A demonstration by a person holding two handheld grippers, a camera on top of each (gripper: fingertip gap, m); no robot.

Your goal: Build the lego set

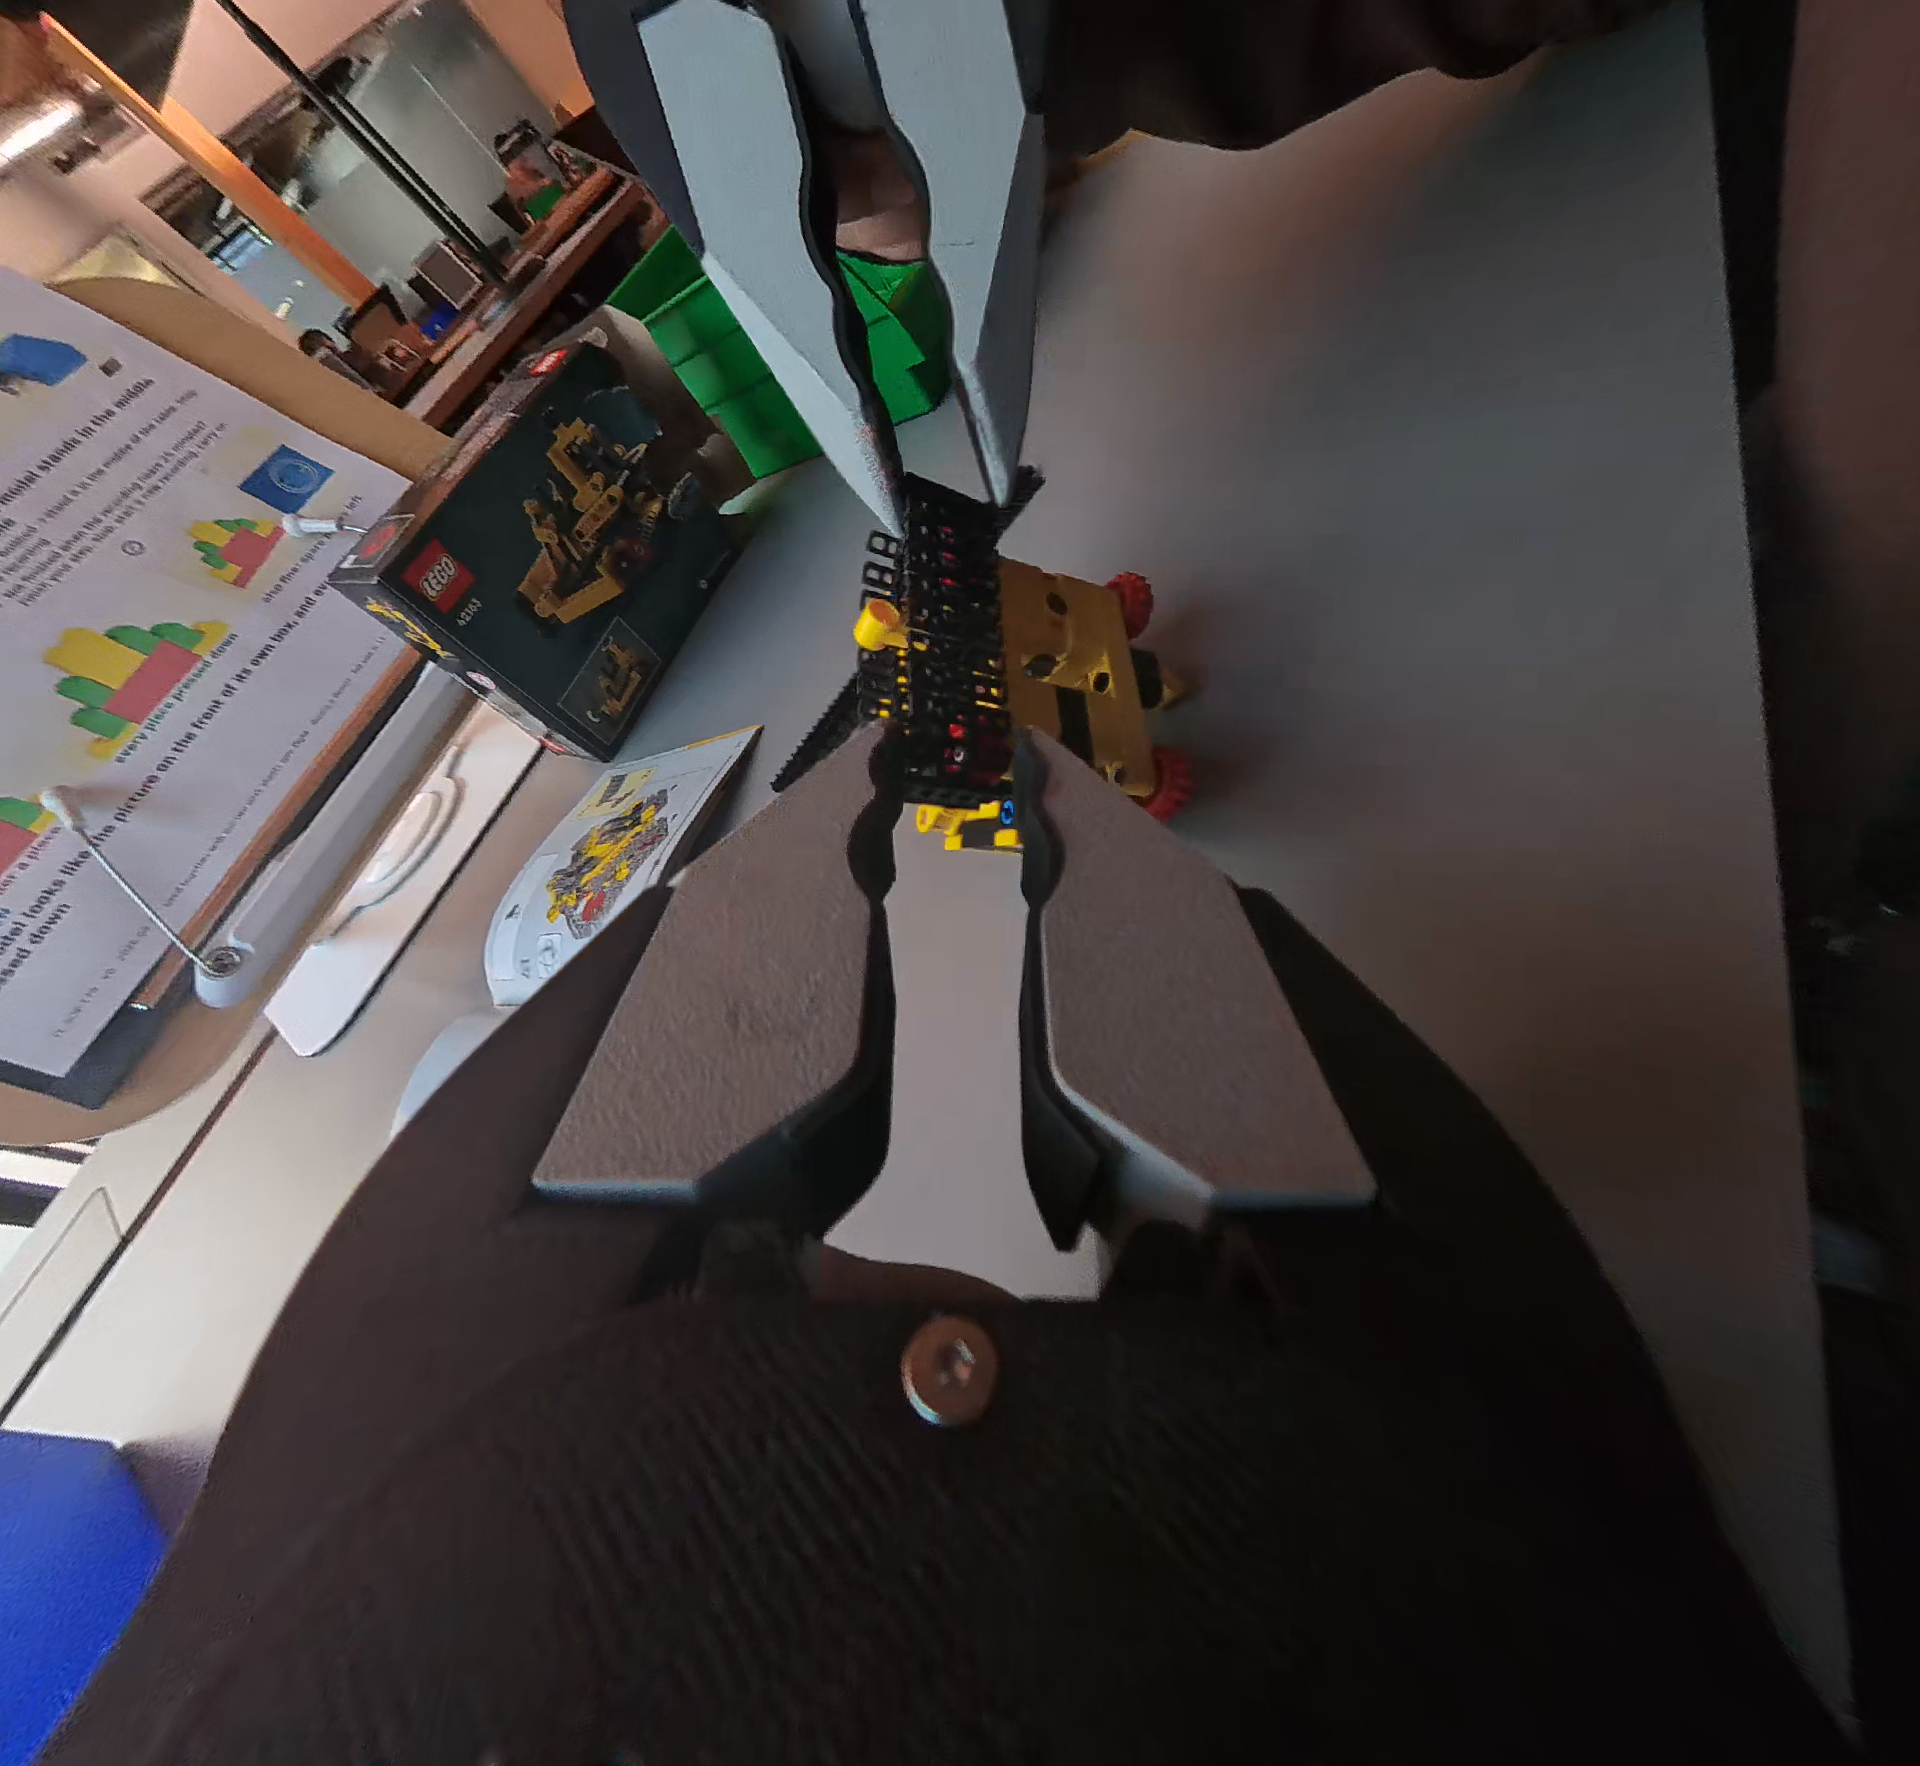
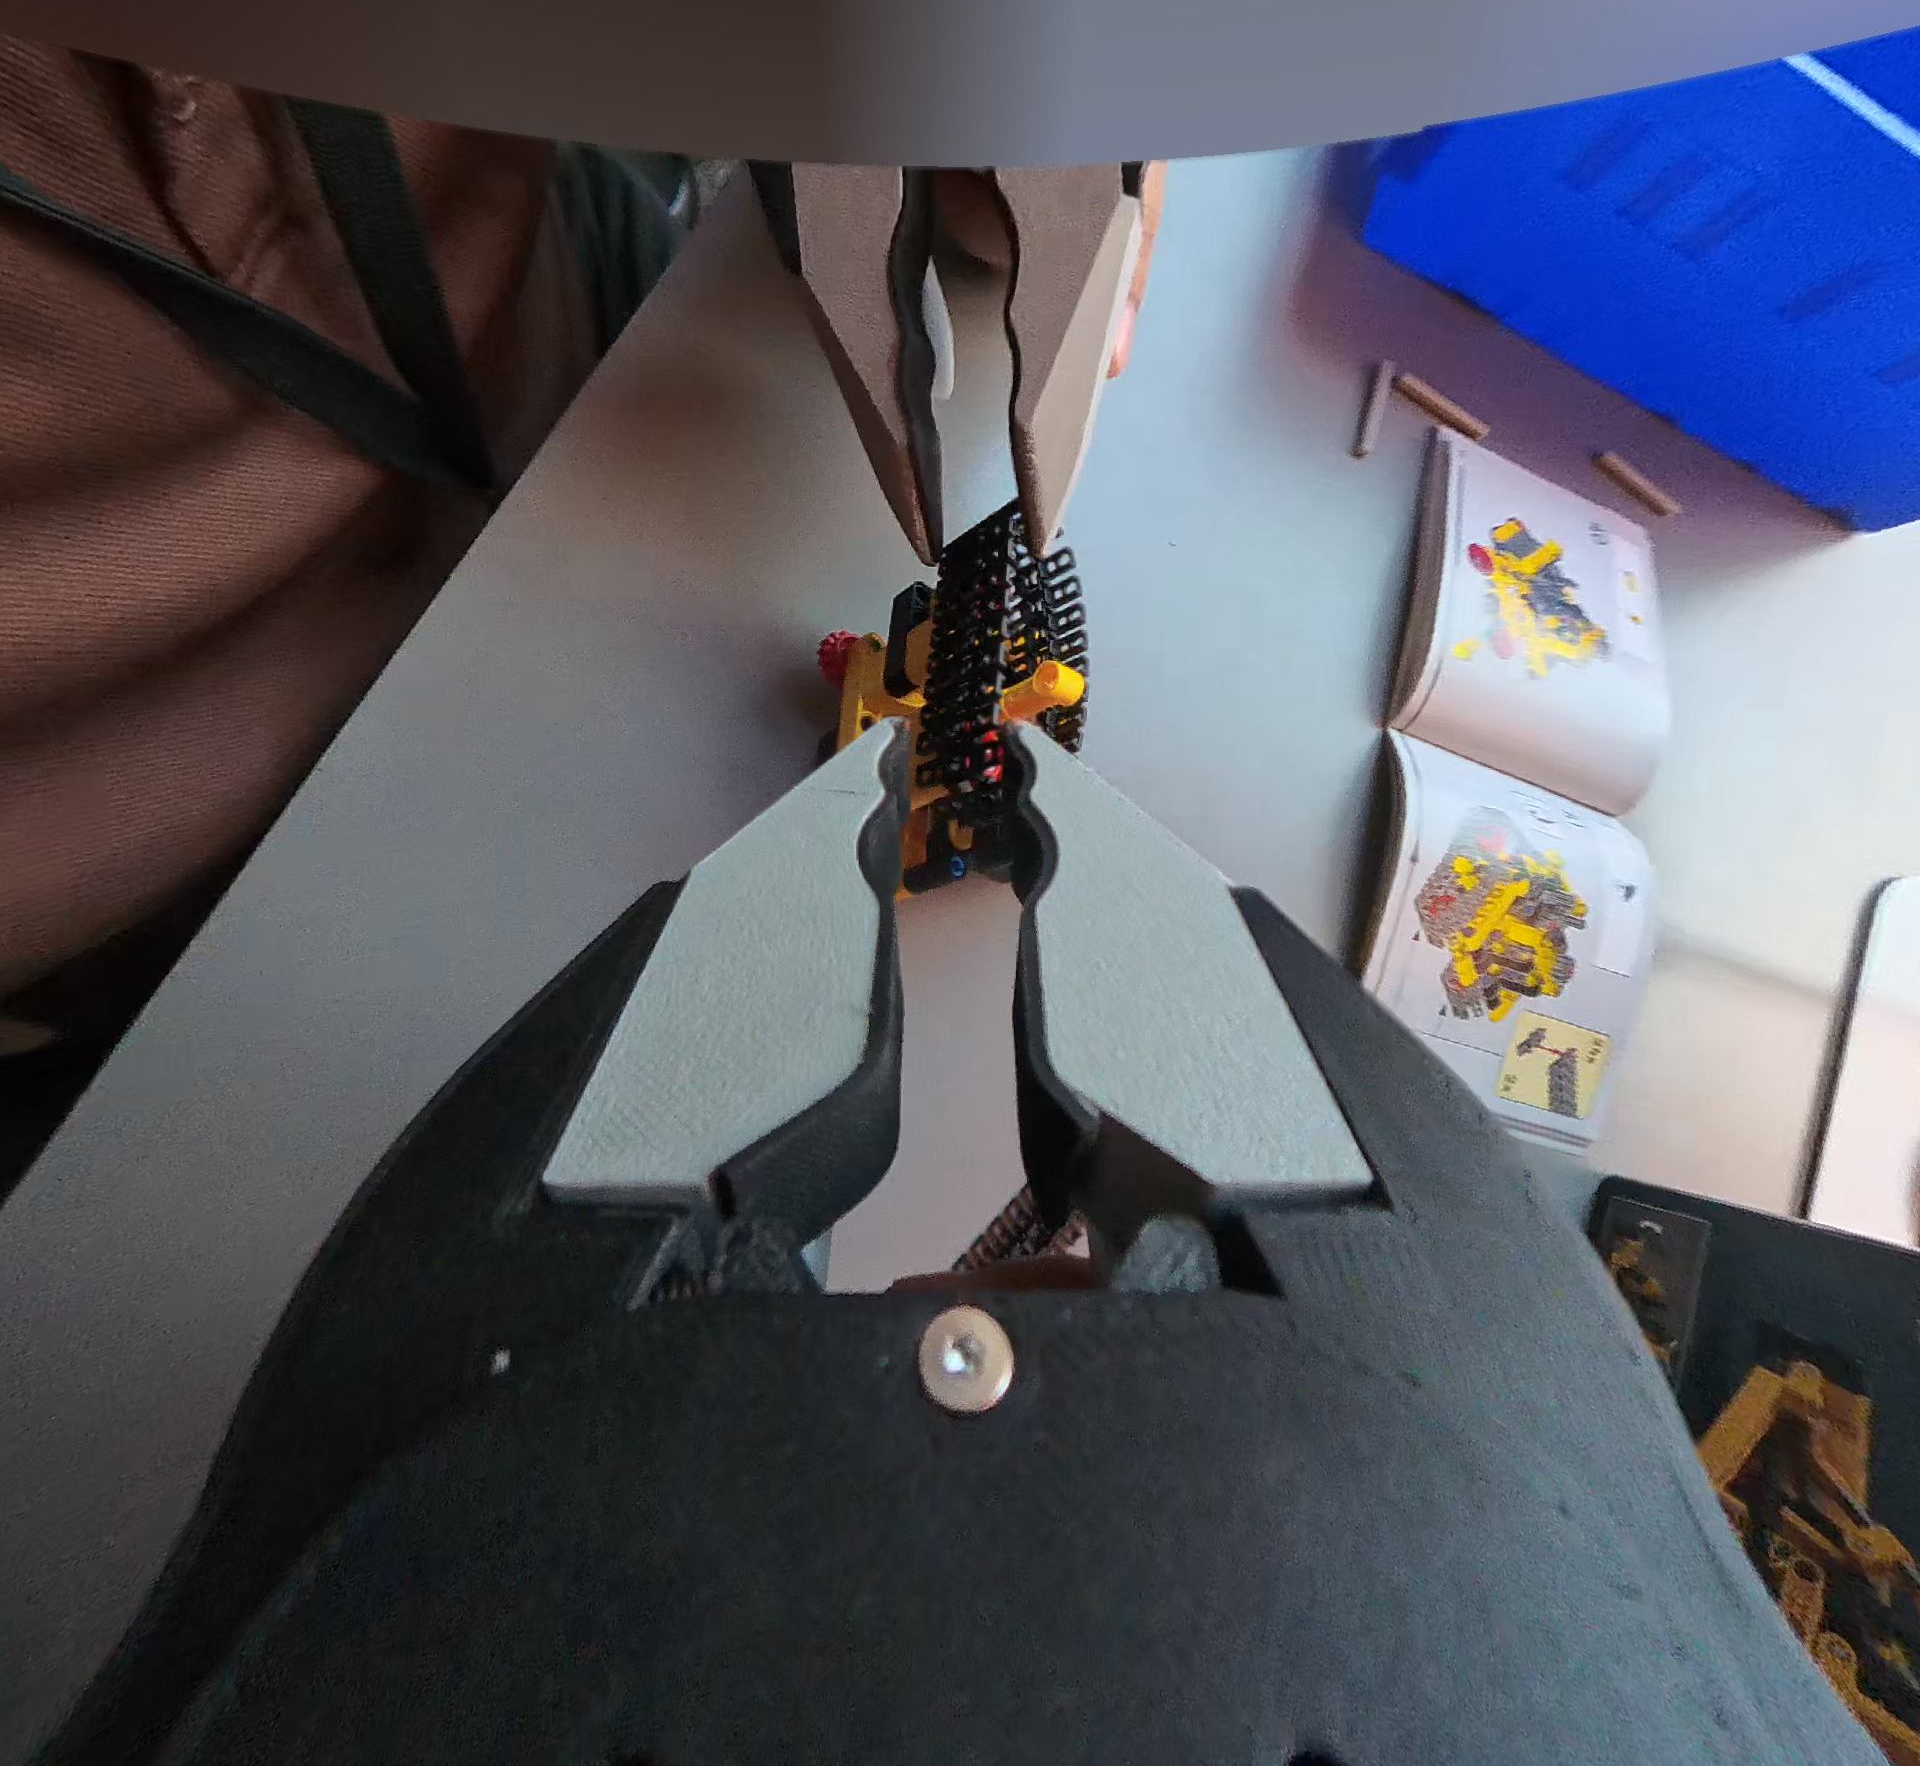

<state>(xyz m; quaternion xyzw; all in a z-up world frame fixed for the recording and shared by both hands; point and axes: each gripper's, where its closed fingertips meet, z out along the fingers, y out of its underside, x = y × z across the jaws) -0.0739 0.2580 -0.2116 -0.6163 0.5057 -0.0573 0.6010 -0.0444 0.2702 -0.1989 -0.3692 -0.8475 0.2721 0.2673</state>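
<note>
A yellow Lego vehicle model (image 1: 1070, 667) with red gears (image 1: 1169, 781) stands on the grey table (image 1: 1403, 573). A black track band (image 1: 951, 636) lies over its left side. My left gripper (image 1: 951, 766) is closed on the near end of the track. My right gripper (image 1: 945, 501) comes from the opposite side and is closed on the far end. In the right wrist view my right gripper (image 2: 953, 745) pinches the track (image 2: 977, 656) beside the yellow model (image 2: 873, 688), and my left gripper (image 2: 987, 542) holds the other end. A yellow pin (image 2: 1049, 682) sticks out sideways.
A black Lego box (image 1: 551, 563) and an open instruction booklet (image 1: 613, 854) lie to the left of the model. A green bin (image 1: 748, 366) stands behind. A printed sheet on a stand (image 1: 156, 656) is at far left. A blue bin (image 2: 1683, 262) is nearby. A person's brown sleeve (image 2: 208, 469) borders the table. My right fingertips sit around 4 cm from my left ones.
</note>
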